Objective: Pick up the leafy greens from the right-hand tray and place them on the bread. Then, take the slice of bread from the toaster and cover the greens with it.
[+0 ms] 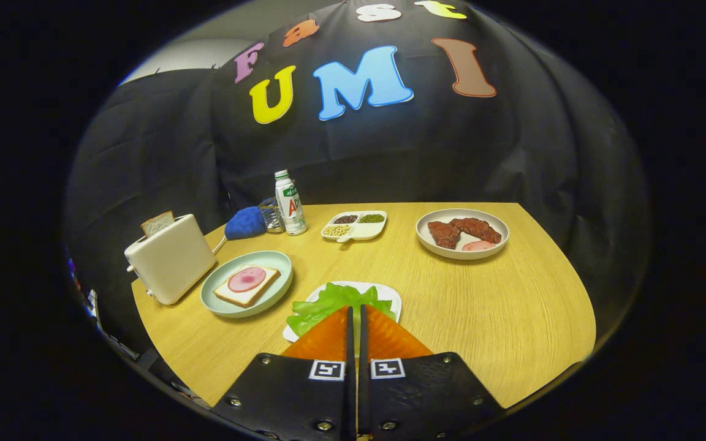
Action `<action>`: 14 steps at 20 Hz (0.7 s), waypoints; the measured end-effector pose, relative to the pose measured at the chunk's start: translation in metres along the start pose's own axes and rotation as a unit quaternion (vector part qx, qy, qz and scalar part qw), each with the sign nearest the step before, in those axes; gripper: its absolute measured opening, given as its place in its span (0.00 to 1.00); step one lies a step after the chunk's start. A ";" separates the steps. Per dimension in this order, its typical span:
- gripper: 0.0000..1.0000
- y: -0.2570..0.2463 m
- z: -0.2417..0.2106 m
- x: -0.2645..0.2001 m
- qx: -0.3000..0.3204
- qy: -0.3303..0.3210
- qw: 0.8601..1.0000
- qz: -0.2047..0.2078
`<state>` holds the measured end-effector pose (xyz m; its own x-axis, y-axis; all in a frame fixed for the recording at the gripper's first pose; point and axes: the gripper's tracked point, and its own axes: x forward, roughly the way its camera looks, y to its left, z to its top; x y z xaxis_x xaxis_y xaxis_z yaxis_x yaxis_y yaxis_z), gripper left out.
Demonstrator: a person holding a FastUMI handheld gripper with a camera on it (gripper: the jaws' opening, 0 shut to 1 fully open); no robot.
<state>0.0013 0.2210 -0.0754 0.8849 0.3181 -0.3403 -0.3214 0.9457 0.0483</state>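
Note:
The leafy greens (pixel 328 303) lie on a white tray (pixel 391 295) just ahead of my fingertips, partly covered by them. My gripper (pixel 355 309) is shut, its orange fingers (pixel 328 337) almost touching, hovering over the near edge of the greens; nothing shows pinched between them. Left of the tray, a bread slice topped with a pink round of ham (pixel 246 283) rests on a pale green plate (pixel 279 263). Further left stands a cream toaster (pixel 172 263) with a slice of bread (pixel 157 223) sticking up from its slot.
At the back of the round wooden table (pixel 500 306) stand a small bottle (pixel 290 202), a blue cloth-like item (pixel 244 222) and a divided dish of beans (pixel 356 225). A plate of meat pieces (pixel 462 234) sits at the back right.

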 end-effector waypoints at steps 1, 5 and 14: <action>0.01 0.004 0.004 -0.001 -0.003 -0.004 1.000 0.001; 0.01 0.026 0.020 -0.007 -0.018 -0.020 1.000 0.013; 0.01 0.083 0.051 0.003 -0.037 -0.045 0.997 0.048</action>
<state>-0.0058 0.3042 -0.0244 0.8742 0.4149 -0.2522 -0.4275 0.9040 0.0053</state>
